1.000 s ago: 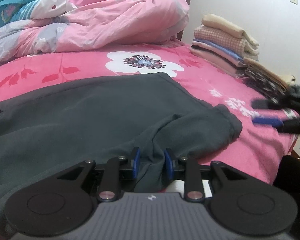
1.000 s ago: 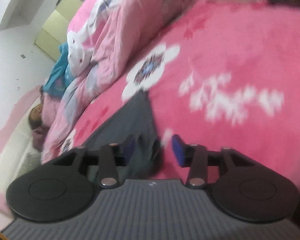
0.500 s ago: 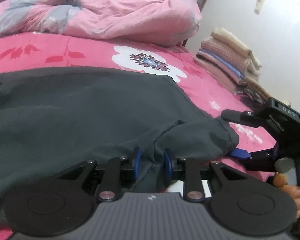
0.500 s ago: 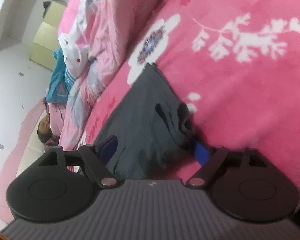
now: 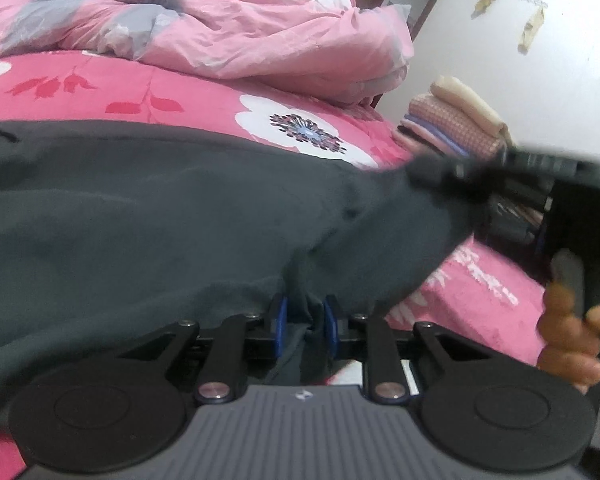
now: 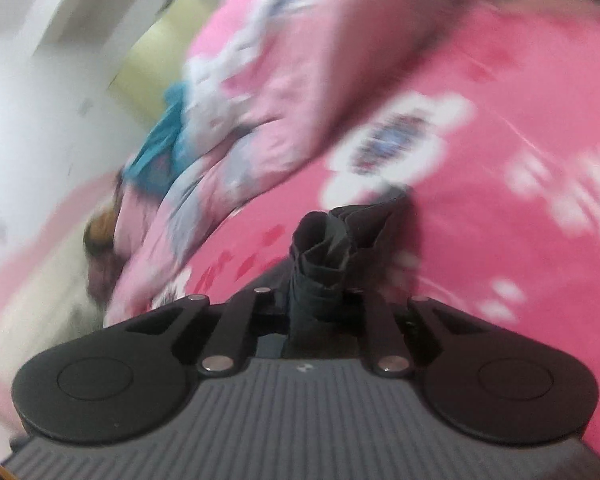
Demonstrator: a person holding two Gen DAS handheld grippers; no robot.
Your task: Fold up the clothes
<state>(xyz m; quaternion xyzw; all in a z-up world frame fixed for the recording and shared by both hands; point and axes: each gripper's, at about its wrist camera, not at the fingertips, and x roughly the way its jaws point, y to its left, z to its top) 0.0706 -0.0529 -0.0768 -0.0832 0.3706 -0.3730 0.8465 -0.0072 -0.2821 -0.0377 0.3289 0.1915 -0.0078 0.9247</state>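
A dark grey garment point(image 5: 160, 216) lies spread over the pink flowered bedsheet point(image 5: 120, 92). My left gripper point(image 5: 304, 316) is shut on a bunched fold at the garment's near edge. In the left wrist view the right gripper point(image 5: 452, 176) shows blurred at the right, clamped on the garment's far right corner, which is lifted off the bed; a hand point(image 5: 572, 328) holds it. The right wrist view is blurred by motion: my right gripper point(image 6: 320, 276) is shut on a crumpled wad of the dark grey garment point(image 6: 332, 240), which hides its pads.
A rumpled pink and white quilt point(image 5: 220, 28) is heaped along the back of the bed. A stack of folded clothes point(image 5: 456, 124) sits at the bed's right end by the white wall point(image 5: 540, 60). The bed's near right edge point(image 5: 480, 292) drops away.
The right gripper went from open beside the garment's right corner to shut on it and lifted it up. The left gripper kept its hold on the near edge.
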